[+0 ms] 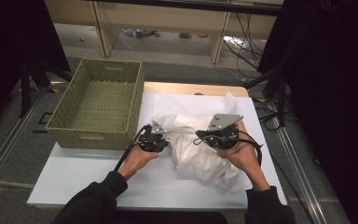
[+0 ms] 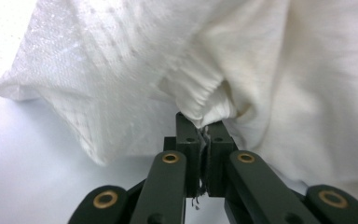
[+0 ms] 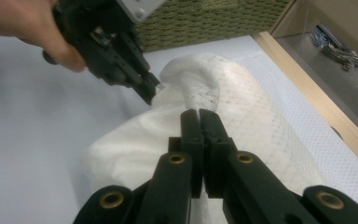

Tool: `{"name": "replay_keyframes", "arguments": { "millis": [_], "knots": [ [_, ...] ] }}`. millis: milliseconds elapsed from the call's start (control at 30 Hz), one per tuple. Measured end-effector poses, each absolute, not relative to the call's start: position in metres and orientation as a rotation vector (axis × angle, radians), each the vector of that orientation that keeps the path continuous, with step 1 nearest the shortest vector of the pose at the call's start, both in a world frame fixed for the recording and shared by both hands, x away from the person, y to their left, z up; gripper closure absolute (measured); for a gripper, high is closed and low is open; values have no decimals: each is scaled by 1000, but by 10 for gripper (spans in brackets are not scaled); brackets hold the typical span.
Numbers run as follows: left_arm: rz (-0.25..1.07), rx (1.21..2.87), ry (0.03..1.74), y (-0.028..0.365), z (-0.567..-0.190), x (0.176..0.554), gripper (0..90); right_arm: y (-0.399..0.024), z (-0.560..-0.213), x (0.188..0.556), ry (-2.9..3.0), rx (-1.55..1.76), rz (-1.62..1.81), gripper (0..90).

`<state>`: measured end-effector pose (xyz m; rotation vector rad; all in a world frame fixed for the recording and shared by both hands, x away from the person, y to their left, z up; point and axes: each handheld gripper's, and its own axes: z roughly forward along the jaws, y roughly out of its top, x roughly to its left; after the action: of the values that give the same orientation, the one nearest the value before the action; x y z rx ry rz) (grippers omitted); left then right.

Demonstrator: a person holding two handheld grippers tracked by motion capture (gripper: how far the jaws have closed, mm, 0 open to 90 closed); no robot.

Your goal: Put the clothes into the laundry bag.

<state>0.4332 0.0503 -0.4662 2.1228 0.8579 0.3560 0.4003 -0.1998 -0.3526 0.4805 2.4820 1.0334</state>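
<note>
Nearest the table edge, the person's two dark sleeves come in, each hand carrying a gripper over the white table top (image 1: 74, 179). The left gripper (image 2: 204, 125) has its jaws clamped on a gathered, ribbed hem of the white garment (image 1: 200, 147); the pinched cloth stands out between the pads in the left gripper view. The right gripper (image 3: 199, 112) has its jaws pressed together with no gap visible, tips resting against the garment's folds; whether cloth is caught between them cannot be told.

The garment lies crumpled in a mound on the table's right half, between and just beyond the two grippers, partly covering a white mesh bag (image 3: 261, 121) spread beneath it. In the right gripper view, the left gripper meets the garment's near-left edge, with the left hand (image 3: 28, 28) behind it.

Farther off, at the table's far left corner, stands a green woven basket (image 1: 135, 100), just beside the mesh bag. Beyond the table sits a low wooden shelf (image 1: 168, 21).
</note>
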Motion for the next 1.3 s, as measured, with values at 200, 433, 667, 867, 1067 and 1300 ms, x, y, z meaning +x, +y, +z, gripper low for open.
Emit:
{"name": "replay_keyframes", "arguments": {
  "millis": [200,433,667,867,1067,1300],
  "knots": [
    [377,2086,761,29,-450,423,842,-197,-353,400,2483,458,1029,900],
    [390,2069,748,-4,-434,442,855,-200,-351,399,2487,482,1048,900],
    [375,2019,898,-5,-466,480,756,-199,-355,400,2504,471,1037,900],
    [337,2035,939,22,-453,468,555,-202,-354,401,2487,476,1048,900],
    [309,2074,980,51,-452,455,562,-198,-354,401,2496,472,1040,900],
    [275,2078,1074,39,-471,464,585,-201,-354,402,2489,473,1045,900]
  ]
}}
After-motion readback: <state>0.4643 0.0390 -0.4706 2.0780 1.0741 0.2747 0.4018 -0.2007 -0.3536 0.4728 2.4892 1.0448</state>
